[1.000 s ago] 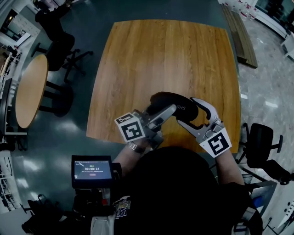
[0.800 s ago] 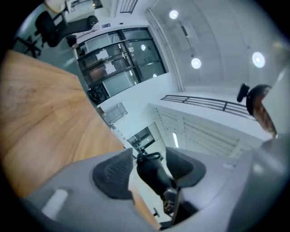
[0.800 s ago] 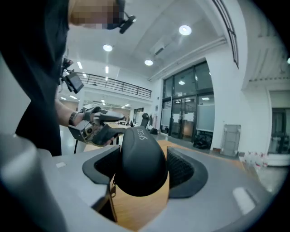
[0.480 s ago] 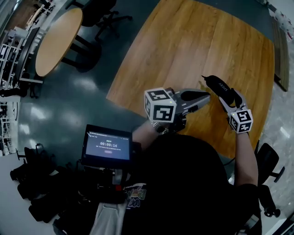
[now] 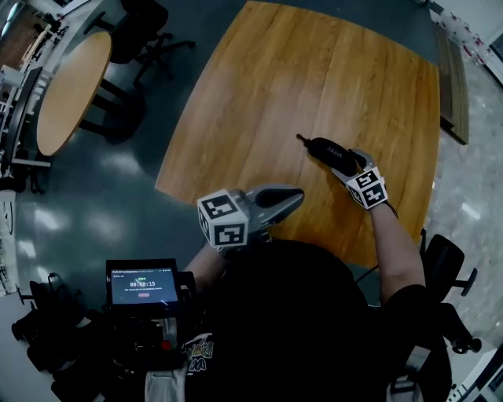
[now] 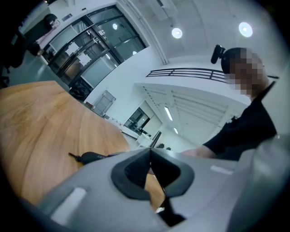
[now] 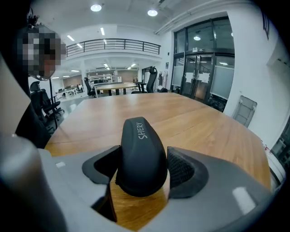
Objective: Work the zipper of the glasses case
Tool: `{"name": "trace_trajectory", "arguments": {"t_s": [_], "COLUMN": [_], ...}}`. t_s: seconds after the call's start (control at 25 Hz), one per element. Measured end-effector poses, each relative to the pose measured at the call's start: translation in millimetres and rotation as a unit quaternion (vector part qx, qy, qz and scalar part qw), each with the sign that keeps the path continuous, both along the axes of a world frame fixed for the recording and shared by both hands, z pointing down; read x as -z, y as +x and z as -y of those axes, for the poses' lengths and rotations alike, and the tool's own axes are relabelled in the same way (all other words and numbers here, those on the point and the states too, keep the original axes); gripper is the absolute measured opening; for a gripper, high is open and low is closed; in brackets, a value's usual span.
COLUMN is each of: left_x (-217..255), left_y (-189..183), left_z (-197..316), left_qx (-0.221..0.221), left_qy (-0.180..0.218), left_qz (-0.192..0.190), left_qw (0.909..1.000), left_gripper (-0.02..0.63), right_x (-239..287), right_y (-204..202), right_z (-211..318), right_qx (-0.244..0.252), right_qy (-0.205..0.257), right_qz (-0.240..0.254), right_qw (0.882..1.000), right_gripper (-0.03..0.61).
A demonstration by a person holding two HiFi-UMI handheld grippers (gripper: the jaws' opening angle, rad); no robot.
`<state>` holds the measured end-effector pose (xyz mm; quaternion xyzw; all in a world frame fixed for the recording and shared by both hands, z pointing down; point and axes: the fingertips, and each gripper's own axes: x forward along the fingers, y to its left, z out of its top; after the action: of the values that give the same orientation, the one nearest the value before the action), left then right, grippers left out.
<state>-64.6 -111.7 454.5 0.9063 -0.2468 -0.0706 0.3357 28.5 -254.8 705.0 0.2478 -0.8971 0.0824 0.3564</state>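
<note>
The case (image 7: 140, 154) is black and smooth. It is long and round like an egg, with the white word SHERY on its top. It looks shut all the way round, so what is in it cannot be seen. In the head view a thin black pull (image 5: 299, 139) sticks out of its far tip. The right tongs (image 7: 144, 170) hold the case by its near end. One dark pad presses on each side of it, so the jaws stand wide round it. The far end pokes out past the pads. The case is low over the brown wood table (image 5: 259, 94), on the right side and close to the person. I cannot tell if it touches the wood. The left tongs (image 5: 292, 195) are over the near edge of the table, to the left of the case and apart from it. Their tips point across toward it. In the left gripper view their jaws are pressed tight together with nothing between them, and the case shows just past them. Farther off to the left, a round table (image 5: 71, 86) and a black chair (image 5: 141, 23) stand on the dark floor.
</note>
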Motion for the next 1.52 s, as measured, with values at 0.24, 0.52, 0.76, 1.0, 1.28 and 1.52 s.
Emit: {"name": "trace_trajectory", "arguments": {"t_s": [0.24,0.52,0.76,1.0,1.28,1.52], "left_x": [-16.3,-19.6,8.5,24.1,17.2,25.2], "left_y": [1.7,11.2,35.6,40.5,35.5,39.6], "left_z": [-1.5,-17.3,-36.4,-36.2,-69.1,-75.4], "left_qx": [0.004,-0.049,-0.175,-0.238,-0.264,-0.258], "left_qy": [-0.014,0.031,0.091,0.128,0.12,0.115], "left_qz": [0.018,0.077,0.046,0.006,-0.016,-0.048], "left_qw": [0.9997,0.9953,0.9793,0.9626,0.9568,0.9582], "left_gripper": [0.0,0.023,0.154,0.088,0.003,0.002], "right_x": [-6.8,85.7,228.4,281.6,273.1,282.1], "right_y": [16.9,26.7,-25.3,-73.3,-73.3,-64.0], "right_z": [0.5,-13.5,-78.3,-118.9,-156.3,-162.5], "right_qx": [0.001,-0.091,-0.105,-0.069,-0.112,-0.135], "right_qy": [-0.006,0.038,0.026,0.031,0.055,0.089], "right_qz": [-0.006,0.153,0.38,0.438,0.426,0.437], "right_qw": [1.0,0.983,0.919,0.896,0.896,0.885], "right_gripper": [0.338,0.0,0.005,0.005,0.003,0.003]}}
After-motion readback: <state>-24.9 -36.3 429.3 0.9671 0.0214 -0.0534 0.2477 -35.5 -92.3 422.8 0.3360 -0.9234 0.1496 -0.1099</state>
